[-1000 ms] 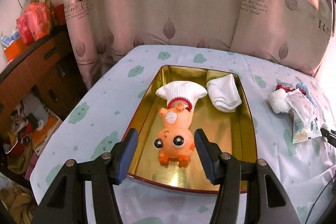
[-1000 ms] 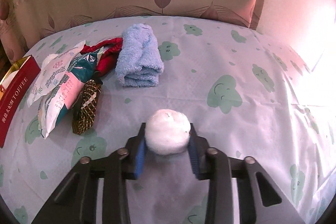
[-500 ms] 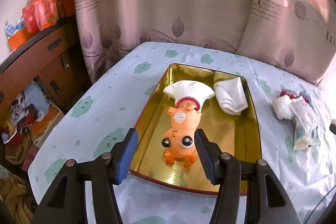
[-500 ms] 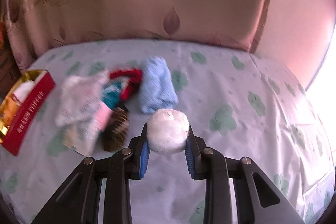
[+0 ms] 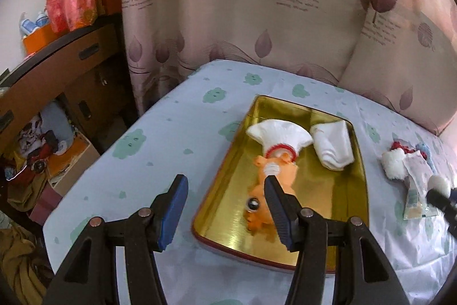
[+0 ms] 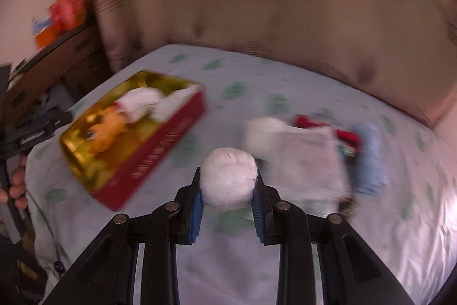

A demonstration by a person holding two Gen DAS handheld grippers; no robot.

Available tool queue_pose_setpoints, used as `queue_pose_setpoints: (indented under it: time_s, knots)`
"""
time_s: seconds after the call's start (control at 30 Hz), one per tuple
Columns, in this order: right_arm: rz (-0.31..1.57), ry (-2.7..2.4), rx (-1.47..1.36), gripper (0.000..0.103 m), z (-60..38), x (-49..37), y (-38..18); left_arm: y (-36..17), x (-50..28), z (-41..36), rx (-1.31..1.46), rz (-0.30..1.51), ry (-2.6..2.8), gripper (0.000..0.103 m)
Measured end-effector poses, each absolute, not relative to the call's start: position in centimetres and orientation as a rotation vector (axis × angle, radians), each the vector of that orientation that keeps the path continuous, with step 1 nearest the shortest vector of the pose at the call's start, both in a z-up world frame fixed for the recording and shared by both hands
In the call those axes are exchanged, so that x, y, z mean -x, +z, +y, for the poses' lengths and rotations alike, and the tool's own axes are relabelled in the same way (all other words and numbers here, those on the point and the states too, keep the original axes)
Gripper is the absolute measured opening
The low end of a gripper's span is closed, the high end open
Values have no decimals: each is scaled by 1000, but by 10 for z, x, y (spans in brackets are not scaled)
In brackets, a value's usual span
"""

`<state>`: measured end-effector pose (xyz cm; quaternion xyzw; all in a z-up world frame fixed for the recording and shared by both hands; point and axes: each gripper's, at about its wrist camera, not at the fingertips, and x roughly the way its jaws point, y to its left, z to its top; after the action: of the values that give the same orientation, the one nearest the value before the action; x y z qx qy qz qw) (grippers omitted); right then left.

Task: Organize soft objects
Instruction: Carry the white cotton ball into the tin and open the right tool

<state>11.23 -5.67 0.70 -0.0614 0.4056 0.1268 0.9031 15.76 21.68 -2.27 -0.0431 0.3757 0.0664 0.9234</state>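
**Fluffy white ball held above the cloth-covered surface**

The right gripper (image 6: 227, 192) pinches a round, fuzzy white ball (image 6: 228, 179) between its blue ribbed pads, narrow and snug on its sides. At ten o'clock from the ball sits a rectangular tin (image 6: 160, 145), red outside and glossy gold inside, holding an orange plush toy (image 5: 274, 176) with a flared white hat and a folded white sock (image 5: 332, 146). At three o'clock lies a blurred pile: a crinkly plastic packet (image 6: 308, 156) and a rolled blue towel (image 6: 370, 156). The left gripper (image 5: 225, 208) hangs wide and empty over the tin's near-left corner, above the pale printed cloth (image 5: 160, 145).
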Motion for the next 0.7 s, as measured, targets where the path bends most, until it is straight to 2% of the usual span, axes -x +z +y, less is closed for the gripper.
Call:
queue_pose_setpoints:
  time_s: [0.43,0.7]
  knots:
    - [867,453,238,27,73,-153,-14,-25,-152,262,216,794,238,57]
    - [916,437,280,28,95,-180,-37,-27,-153,269,235,797,250,57]
